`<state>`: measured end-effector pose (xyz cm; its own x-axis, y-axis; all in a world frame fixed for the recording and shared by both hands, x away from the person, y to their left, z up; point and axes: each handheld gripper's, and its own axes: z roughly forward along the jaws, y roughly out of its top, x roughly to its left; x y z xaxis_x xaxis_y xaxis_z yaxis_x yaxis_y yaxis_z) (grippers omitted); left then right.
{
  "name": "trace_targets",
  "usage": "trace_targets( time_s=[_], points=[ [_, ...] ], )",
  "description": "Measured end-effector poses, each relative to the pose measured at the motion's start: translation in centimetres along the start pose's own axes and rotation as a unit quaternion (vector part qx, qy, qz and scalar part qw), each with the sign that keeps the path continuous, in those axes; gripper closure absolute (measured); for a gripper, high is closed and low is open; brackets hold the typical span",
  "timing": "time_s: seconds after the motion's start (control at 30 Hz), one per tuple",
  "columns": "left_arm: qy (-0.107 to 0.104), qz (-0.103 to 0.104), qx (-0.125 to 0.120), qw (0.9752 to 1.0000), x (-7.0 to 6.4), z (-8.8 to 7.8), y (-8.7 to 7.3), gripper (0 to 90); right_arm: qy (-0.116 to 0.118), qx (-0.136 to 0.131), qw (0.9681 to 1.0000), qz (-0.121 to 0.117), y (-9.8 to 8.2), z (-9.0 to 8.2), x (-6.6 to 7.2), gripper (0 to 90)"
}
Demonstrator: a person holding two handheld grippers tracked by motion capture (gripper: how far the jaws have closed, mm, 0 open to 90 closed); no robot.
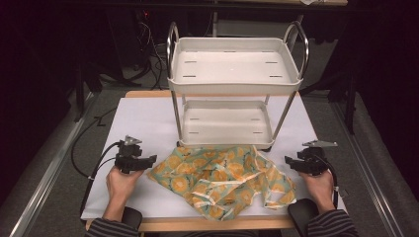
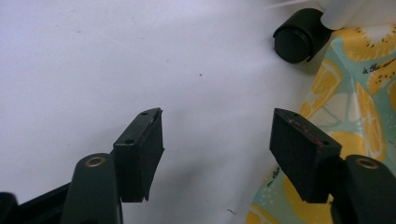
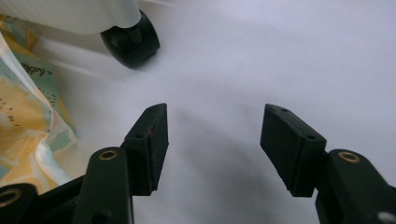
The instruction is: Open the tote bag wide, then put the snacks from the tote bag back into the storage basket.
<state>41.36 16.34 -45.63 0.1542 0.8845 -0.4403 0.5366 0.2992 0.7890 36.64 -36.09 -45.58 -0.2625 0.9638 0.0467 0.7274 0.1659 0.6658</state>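
Between the two grippers, a crumpled teal cloth with orange citrus print lies on the white table, right in front of a white two-tier plastic cart. Left gripper and right gripper both sit spread wide, pinching nothing, one off each side of it.

- Dark, grey-striped long sleeves cover both of the person's forearms.
- Left black plastic handheld gripper, topped by a grey three-cornered plate, trails a black cable.
- Right black handheld gripper: matching plate and cable.
- Blocky black fingers carry small screws; brass-coloured rivets behind.
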Motion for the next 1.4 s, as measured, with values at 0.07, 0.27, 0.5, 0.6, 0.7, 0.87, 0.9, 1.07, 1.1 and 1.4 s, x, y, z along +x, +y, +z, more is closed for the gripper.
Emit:
trace_targets(
  time_s=[0.07,0.27,0.5,0.6,0.7,0.87,0.9,1.07,1.1,1.4],
  points=[
    [0.001,0.001,0.003,1.0,0.0,0.0,-0.1,34.7,0.004,0.004,1.0,0.0,0.0,0.1,0.1,42.5],
    [0.0,-0.005,0.009,0.9999,0.1,0.1,-0.1,34.0,-0.002,0.01,0.9999,-0.004,-0.3,0.2,0.4,42.4],
    [-0.002,-0.008,0.009,0.9999,0.1,0.1,-0.1,32.8,-0.004,0.006,0.9999,-0.01,-0.4,0.0,0.7,42.0],
    [0.0,-0.001,0.018,0.9998,0.1,0.2,-0.4,32.8,-0.006,0.004,0.9999,-0.011,-0.3,0.1,0.6,41.7],
    [0.001,-0.001,0.024,0.9997,0.1,0.4,-0.5,32.1,-0.007,0.007,0.9999,-0.011,-0.3,0.1,0.7,41.5],
    [-0.018,-0.018,0.016,0.9995,-0.2,0.0,-0.3,31.5,0.0,0.003,0.9999,-0.01,-0.5,-0.1,0.9,41.6],
    [-0.019,-0.019,0.018,0.9995,-0.2,0.0,-0.3,31.7,0.001,0.004,0.9999,-0.012,-0.5,-0.1,0.9,41.5],
    [-0.022,-0.021,0.027,0.9992,-0.3,-0.1,-0.3,31.8,-0.002,0.002,0.9998,-0.018,-0.4,0.1,1.0,41.1],
    [-0.022,-0.021,0.028,0.9991,-0.3,-0.1,-0.3,31.8,-0.001,0.001,0.9998,-0.018,-0.3,0.1,1.1,40.9],
    [-0.027,-0.032,0.024,0.9989,-1.1,-0.5,-0.1,30.5,0.008,0.005,0.9996,-0.026,-0.4,0.0,1.4,40.4]
  ],
)
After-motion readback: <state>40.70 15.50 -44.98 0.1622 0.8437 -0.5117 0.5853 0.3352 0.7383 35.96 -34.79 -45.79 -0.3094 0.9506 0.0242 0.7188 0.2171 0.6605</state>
